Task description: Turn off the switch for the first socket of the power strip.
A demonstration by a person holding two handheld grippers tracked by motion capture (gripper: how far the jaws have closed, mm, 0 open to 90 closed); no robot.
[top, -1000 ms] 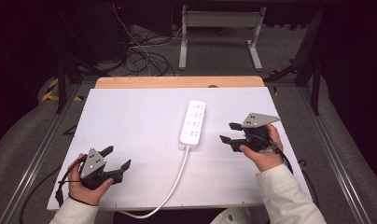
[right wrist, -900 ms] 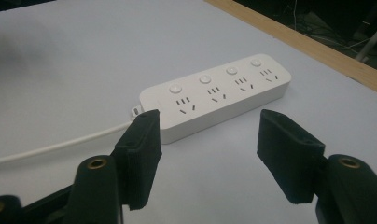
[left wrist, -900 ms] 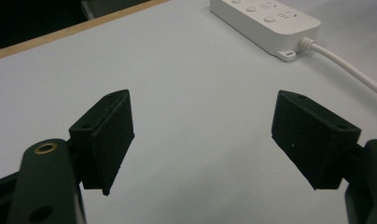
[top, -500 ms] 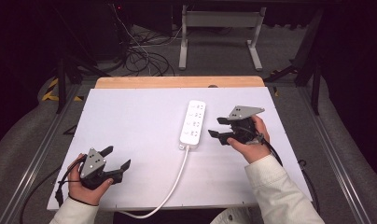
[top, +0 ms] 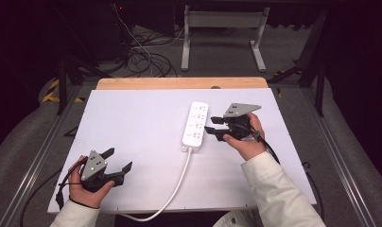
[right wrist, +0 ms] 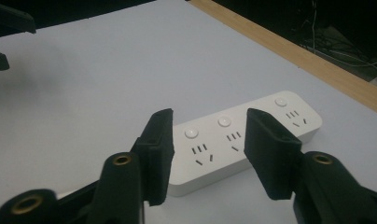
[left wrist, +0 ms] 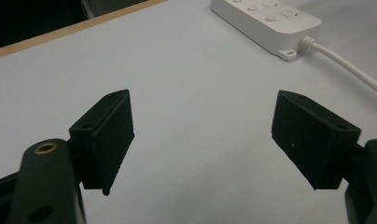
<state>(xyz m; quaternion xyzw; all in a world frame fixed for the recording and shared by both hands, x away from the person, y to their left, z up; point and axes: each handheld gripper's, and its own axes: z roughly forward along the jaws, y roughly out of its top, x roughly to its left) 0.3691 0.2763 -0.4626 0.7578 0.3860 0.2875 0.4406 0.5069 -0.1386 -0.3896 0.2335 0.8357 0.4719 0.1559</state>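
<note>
**Right gripper lines up on the power strip**

The white power strip point(top: 195, 124) lies on the white table point(top: 132, 123), a little right of the middle. Its cord point(top: 175, 184) runs out of the end at 6 o'clock and off the near edge of the table.

The right gripper point(top: 213, 126) sits just beside the strip, at its 3 o'clock side, and points at it. Its jaws have just been closing, but they stand partly apart and nothing is pinched between them yet. In the right gripper view the strip point(right wrist: 242, 140) shows through the gap between the two black jaws, a bit farther on (you can see its round buttons and plug holes).

The left gripper point(top: 119, 162) rests far off at about 8 o'clock from the strip, near the table's front edge. Its jaws are wide apart and hold nothing.

So this looks like the reaching step. Next, the right gripper likely needs to slide a little more toward 9 o'clock, get its jaws around the strip or onto a button, and press gently so the strip does not skid.
</note>
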